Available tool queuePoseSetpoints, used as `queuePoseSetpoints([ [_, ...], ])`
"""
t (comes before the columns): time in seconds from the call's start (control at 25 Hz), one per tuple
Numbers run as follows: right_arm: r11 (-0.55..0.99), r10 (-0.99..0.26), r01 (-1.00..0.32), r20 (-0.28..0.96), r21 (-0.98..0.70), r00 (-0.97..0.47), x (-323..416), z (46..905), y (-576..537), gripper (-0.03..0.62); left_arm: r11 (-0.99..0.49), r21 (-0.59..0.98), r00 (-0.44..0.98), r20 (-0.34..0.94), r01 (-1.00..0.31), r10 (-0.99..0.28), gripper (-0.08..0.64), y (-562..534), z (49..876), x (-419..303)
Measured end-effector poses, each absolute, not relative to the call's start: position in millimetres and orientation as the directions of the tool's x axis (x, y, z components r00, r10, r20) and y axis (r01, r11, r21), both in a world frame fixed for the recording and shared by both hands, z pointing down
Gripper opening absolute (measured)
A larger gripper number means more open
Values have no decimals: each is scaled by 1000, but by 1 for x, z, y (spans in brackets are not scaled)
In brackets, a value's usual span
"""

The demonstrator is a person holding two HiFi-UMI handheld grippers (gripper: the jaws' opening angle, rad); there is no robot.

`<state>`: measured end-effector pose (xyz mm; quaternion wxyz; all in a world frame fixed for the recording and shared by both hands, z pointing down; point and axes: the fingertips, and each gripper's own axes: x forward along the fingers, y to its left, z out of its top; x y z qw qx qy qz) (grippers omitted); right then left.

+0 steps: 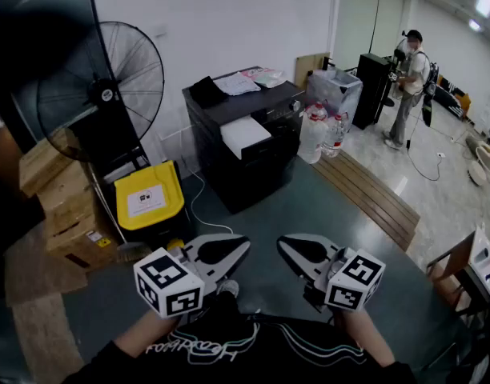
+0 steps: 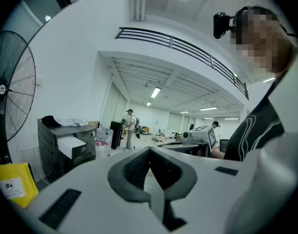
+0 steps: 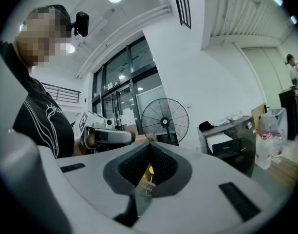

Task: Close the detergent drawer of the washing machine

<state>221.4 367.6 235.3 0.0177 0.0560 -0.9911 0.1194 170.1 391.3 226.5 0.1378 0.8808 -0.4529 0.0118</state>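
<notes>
The black washing machine (image 1: 253,146) stands against the back wall, a good way beyond both grippers. Its white detergent drawer (image 1: 245,137) sticks out of the front, open. In the left gripper view the machine (image 2: 56,152) is at the lower left with the drawer (image 2: 71,143) protruding; in the right gripper view the machine (image 3: 236,147) and drawer (image 3: 222,141) are at the right. My left gripper (image 1: 243,243) and right gripper (image 1: 282,243) are held side by side close to my body, both shut on nothing, jaws meeting at the tips (image 2: 149,151) (image 3: 150,146).
A large floor fan (image 1: 105,94) and a yellow-lidded bin (image 1: 147,196) stand left of the machine, beside cardboard boxes (image 1: 65,206). Clothes lie on the machine's top (image 1: 237,84). Wrapped water bottles (image 1: 323,130) and wooden boards (image 1: 373,198) are to its right. A person (image 1: 407,86) stands far right.
</notes>
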Motion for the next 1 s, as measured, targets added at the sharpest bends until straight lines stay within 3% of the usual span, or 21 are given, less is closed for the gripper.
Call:
queuePoseSetpoints([
  [0.48,954,-169,-176,50,-242,-984,197,254,327,26,-561,197,591,164,-804,-790,23,353,254,142],
  [1.0,920,-253,-263,72,-289,-965,122,259,232,26,-585,221,622,177,-780,-763,23,255,259,57],
])
